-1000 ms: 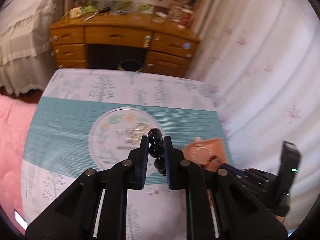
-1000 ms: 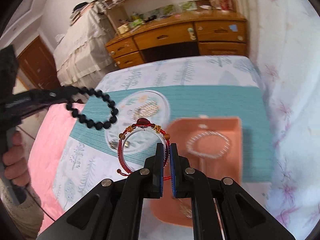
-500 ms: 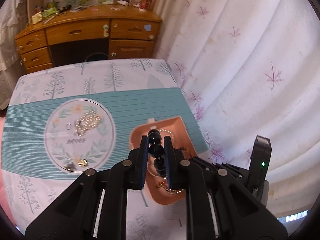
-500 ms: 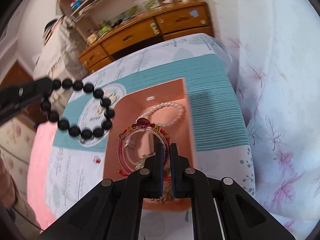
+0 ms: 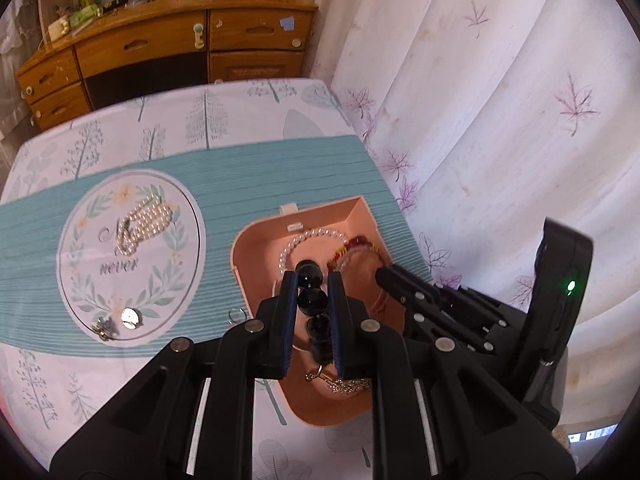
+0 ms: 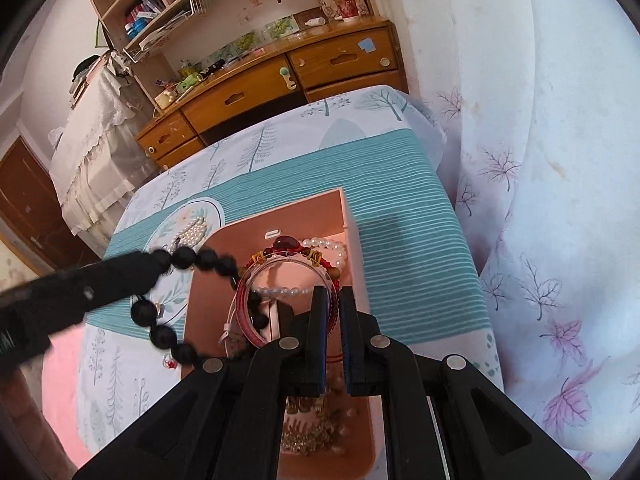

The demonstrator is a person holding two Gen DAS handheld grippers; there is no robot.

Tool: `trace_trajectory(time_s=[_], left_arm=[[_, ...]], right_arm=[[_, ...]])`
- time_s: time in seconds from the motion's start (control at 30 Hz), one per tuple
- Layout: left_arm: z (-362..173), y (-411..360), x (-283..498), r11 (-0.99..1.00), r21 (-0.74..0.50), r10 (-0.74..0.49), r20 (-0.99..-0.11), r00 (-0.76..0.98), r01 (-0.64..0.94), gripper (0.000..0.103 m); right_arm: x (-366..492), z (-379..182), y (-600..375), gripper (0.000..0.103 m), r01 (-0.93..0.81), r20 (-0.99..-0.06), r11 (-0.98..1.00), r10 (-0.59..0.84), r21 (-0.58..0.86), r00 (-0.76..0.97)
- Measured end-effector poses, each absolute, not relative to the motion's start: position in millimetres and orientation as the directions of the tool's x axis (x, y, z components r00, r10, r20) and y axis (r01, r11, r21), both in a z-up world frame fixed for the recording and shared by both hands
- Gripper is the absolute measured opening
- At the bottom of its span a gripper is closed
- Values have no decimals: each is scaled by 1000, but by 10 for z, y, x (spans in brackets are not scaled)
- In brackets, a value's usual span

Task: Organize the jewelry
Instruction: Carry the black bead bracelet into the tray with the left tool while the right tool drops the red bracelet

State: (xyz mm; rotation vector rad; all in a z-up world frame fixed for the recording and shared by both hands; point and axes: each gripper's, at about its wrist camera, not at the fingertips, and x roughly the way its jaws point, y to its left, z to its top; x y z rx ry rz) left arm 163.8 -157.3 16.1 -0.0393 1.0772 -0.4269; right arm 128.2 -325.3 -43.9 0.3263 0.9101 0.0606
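Note:
My left gripper (image 5: 312, 280) is shut on a black bead bracelet (image 5: 309, 273) and holds it over the open pink jewelry box (image 5: 256, 236). In the right wrist view the black bracelet (image 6: 176, 258) hangs over the box's left edge (image 6: 196, 280). My right gripper (image 6: 334, 294) is shut on a red-and-clear bracelet (image 6: 280, 252) low inside the box; it shows in the left wrist view (image 5: 384, 276). A white pearl bracelet (image 5: 312, 236) and gold chains (image 5: 340, 384) lie in the box.
A round printed mat (image 5: 128, 256) left of the box carries a pearl piece (image 5: 148, 218), a silver coin-like piece (image 5: 129, 315) and a small ring (image 5: 236, 314). A curtain (image 5: 500, 120) hangs close on the right. A wooden desk (image 5: 180, 40) stands behind.
Both grippers have moved further over the box. The red-and-clear bracelet has gone lower into it and the black bracelet now hangs at the box's left edge.

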Motion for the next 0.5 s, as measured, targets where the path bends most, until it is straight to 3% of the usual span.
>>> trace_trajectory(time_s=[0.37, 0.5], left_arm=[[-44, -1635, 1669, 909, -254, -370, -857, 357, 331, 11], [-90, -1590, 1726, 907, -295, -390, -859, 333, 300, 11]], right_arm=[[1639, -457, -3111, 6, 73, -762, 959, 169, 273, 625], [1785, -495, -3107, 13, 45, -766, 947, 230, 319, 600]])
